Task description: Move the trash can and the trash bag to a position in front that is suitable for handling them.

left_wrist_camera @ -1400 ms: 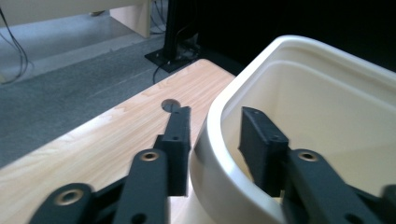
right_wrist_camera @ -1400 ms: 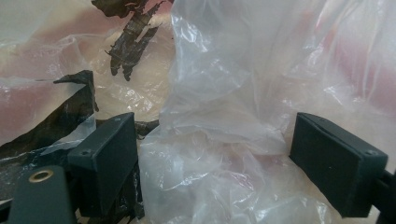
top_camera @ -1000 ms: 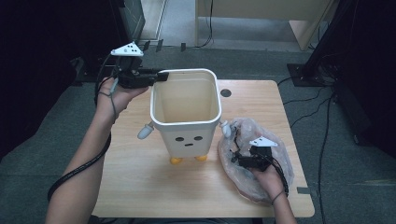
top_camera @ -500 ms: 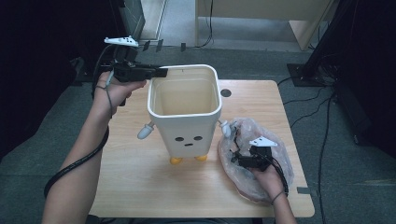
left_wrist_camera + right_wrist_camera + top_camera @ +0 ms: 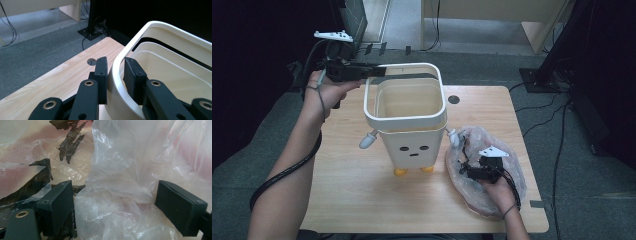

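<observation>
surface: light wooden table [image 5: 352,200], dark room behind.
right gripper [image 5: 473,171]: jaws wide apart over crumpled clear plastic bag [image 5: 472,192], nothing pinched.
left gripper [image 5: 115,75]: clamped on white rim ring [image 5: 404,120] of cream character-face bin [image 5: 412,150] at table centre.
tip: lift ring level so it doesn't snag; bin may tip.

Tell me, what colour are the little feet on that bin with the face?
Orange feet, clearest in the high view.
</observation>
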Tool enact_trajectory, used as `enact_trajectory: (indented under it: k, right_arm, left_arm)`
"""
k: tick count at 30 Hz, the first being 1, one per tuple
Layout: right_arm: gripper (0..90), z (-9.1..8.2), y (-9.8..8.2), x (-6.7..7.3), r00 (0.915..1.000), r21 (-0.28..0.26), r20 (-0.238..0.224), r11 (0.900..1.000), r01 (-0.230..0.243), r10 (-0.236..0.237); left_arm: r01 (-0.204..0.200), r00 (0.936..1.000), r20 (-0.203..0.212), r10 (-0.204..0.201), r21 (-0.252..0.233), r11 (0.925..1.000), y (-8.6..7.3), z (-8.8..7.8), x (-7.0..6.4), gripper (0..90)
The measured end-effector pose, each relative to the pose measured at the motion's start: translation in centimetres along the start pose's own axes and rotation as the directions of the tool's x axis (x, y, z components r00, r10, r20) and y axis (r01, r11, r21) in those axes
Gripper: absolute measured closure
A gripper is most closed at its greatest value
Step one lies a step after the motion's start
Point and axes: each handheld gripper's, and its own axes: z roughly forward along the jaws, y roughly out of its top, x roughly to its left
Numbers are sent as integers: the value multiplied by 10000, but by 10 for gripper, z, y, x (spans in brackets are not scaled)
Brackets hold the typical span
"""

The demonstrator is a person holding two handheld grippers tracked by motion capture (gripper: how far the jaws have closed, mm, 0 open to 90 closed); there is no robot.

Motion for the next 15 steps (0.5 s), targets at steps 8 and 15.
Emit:
enact_trajectory:
  k: [8,15]
  right_arm:
    - [147,0,0,0,10000,0,1,10000,0,0]
    - [147,0,0,0,10000,0,0,10000,-2,2]
  left_arm:
    - [260,9990,-349,-264,-110,9996,-11,-24,21,738]
    - [373,9967,-702,-397,-363,9986,-20,-45,41,738]
